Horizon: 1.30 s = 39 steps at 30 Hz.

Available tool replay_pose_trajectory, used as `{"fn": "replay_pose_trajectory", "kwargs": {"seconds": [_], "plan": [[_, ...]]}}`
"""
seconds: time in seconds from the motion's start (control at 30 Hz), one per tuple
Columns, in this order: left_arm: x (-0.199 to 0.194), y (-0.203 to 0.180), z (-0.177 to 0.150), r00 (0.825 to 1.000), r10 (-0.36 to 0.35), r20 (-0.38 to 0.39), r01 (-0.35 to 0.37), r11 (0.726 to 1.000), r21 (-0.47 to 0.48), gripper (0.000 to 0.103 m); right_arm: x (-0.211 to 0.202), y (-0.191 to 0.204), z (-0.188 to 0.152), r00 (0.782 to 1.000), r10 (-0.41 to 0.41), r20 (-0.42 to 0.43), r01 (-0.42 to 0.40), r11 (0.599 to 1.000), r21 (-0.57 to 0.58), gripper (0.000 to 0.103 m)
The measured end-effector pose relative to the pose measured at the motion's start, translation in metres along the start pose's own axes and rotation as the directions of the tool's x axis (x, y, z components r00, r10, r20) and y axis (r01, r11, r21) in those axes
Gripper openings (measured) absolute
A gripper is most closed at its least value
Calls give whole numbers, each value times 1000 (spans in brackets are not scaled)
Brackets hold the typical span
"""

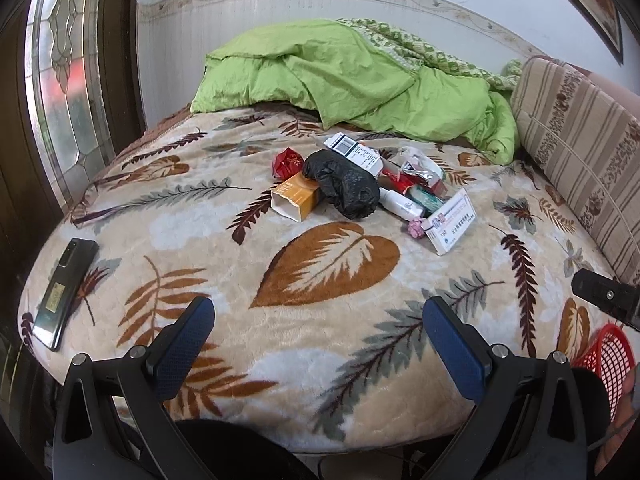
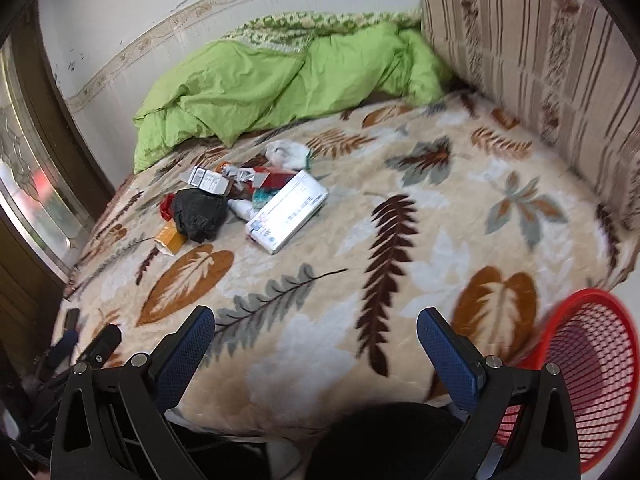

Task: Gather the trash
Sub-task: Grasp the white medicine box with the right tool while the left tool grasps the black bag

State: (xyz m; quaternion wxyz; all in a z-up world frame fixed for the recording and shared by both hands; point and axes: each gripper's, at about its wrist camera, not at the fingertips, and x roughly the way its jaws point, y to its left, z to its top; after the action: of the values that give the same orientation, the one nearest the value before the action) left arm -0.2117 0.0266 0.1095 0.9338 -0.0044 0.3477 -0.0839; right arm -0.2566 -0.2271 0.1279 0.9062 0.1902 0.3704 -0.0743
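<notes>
two grippers hover low over the near edge of the bed, both spread wide and holding nothing: the left gripper (image 1: 318,320) faces the big brown leaf on the blanket (image 1: 280,344), the right gripper (image 2: 316,330) sits just beside the red mesh basket (image 2: 592,364), which stands at the bed's near right corner. by my reading the task is at its very start, with nothing yet picked up and the basket looking empty as far as its inside shows.

the trash lies in one heap near the middle of the blanket, well apart from both grippers. counted: one crumpled black plastic bag (image 1: 344,186), one orange carton (image 1: 294,198) touching it on the left, one red wrapper (image 1: 287,162) behind that, one long white medicine box (image 1: 452,220) on the right, one small white bottle (image 1: 400,202) between bag and box, one white barcode box (image 1: 354,152) at the back, one pink crumpled scrap (image 1: 416,227), and a tangle of foil and red packets i cannot count apart.

one phone (image 1: 66,292) lies at the near left edge, probably not trash.

the next move likely calls for a long forward reach by one gripper to the heap's nearest piece, then a carry back to the basket.
</notes>
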Motion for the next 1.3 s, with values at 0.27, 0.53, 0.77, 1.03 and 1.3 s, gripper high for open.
{"fn": "replay_pose_trajectory", "kwargs": {"seconds": [0.27, 0.53, 0.77, 1.03, 1.3], "plan": [[27, 11, 21, 999, -36, -37, 34, 998, -58, 100, 66, 0, 42, 986, 143, -80, -131, 981, 141, 102], [48, 19, 39, 997, -47, -59, 41, 995, -93, 94, 165, 2, 80, 961, 205, -185, -136, 934, 331, 95], [72, 29, 63, 995, -55, -87, 42, 989, -144, 94, 217, 3, 89, 952, 186, -243, -88, 926, 367, 70], [125, 27, 100, 985, -93, -146, 60, 973, -221, 94, 178, 5, 88, 982, 132, -137, -98, 968, 230, 63], [186, -14, 126, 981, -44, -189, 13, 986, -165, 94, 140, -8, 97, 998, 67, 6, -67, 980, 185, 63]]}}
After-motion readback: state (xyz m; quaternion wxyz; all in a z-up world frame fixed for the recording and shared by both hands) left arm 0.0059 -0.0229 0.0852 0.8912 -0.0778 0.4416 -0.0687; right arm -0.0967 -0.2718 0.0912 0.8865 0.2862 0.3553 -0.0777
